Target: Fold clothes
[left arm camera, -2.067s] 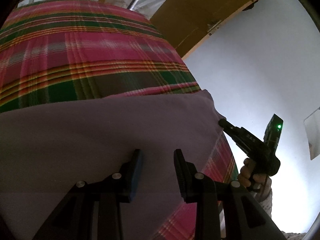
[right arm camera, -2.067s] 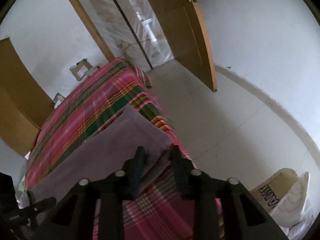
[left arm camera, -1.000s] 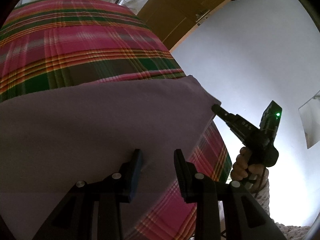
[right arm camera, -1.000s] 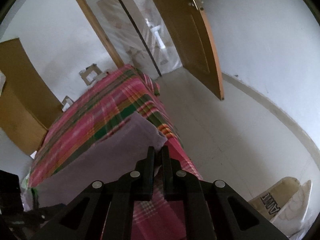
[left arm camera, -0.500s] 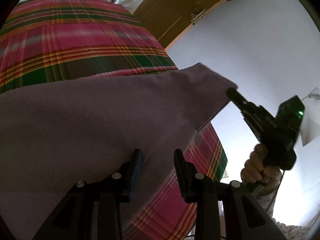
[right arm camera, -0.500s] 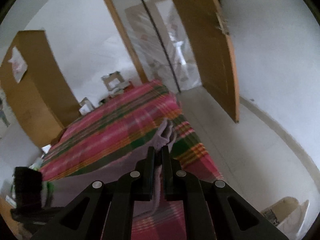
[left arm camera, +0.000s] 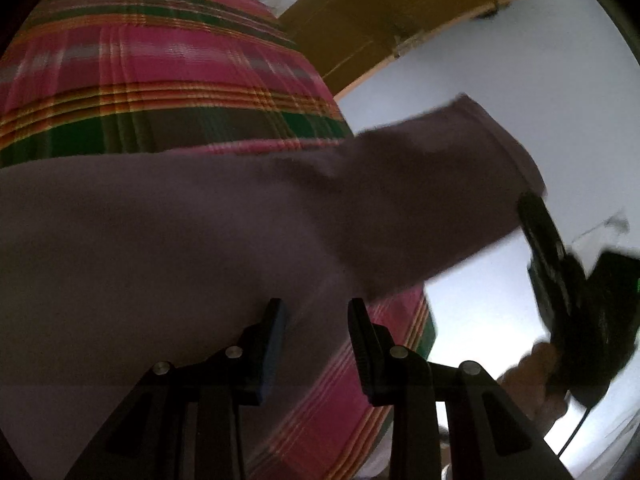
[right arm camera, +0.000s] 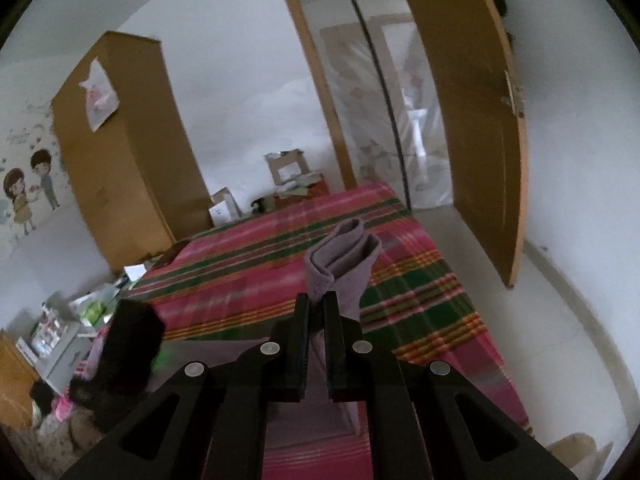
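A mauve garment [left arm camera: 168, 240] lies spread on a pink and green plaid bedspread [left arm camera: 160, 60]. My left gripper [left arm camera: 316, 308] stays low over its near edge, jaws apart, with cloth under them and no pinch visible. The right gripper [right arm camera: 316, 300] is shut on the garment's right corner [right arm camera: 344, 252], which stands up in a doubled fold above the bed. From the left wrist view, that lifted corner [left arm camera: 460, 168] hangs in the air with the right gripper [left arm camera: 532, 216] and the hand holding it at the far right. The left gripper [right arm camera: 132, 332] appears as a dark blur at lower left.
A wooden door [right arm camera: 480, 128] stands open to the right of the bed, with bare floor [right arm camera: 560, 320] beside it. A tall wooden wardrobe [right arm camera: 124, 152] and cardboard boxes [right arm camera: 286, 168] stand beyond the bed. A cluttered stand [right arm camera: 60, 328] sits at the left.
The right gripper, shut on the garment's corner, has risen and carried it up off the bed, peeling that side of the cloth. The left gripper has stayed over the near edge.
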`<state>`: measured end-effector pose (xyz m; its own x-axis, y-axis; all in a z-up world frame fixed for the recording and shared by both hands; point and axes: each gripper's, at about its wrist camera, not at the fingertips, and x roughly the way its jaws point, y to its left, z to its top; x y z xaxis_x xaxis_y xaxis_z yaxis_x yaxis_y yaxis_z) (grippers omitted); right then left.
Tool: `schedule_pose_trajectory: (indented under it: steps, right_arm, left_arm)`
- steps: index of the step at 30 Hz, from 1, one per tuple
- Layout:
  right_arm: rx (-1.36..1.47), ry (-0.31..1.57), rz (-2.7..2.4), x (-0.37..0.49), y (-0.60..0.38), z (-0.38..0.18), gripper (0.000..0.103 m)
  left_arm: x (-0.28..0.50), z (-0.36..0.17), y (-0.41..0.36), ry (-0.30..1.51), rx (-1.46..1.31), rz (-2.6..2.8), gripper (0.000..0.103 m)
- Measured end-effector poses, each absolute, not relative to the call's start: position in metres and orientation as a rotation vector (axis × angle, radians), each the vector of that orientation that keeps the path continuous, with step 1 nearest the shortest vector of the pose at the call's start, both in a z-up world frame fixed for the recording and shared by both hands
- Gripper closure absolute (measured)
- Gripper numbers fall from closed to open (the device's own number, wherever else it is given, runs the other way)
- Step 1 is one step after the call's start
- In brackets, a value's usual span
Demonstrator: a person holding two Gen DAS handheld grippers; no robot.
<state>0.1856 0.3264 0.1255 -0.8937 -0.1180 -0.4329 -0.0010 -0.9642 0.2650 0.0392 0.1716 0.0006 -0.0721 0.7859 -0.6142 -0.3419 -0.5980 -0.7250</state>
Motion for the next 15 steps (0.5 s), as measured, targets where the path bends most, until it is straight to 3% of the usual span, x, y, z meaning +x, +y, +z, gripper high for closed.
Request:
schedule_pose_trajectory:
  steps: [15]
  right_arm:
    - [0.703, -0.437, -2.945, 0.197, 0.325, 0.122, 0.096]
  left_arm:
    - [-0.013, -0.004, 0.207, -0.663, -1.453, 1.717, 0.070]
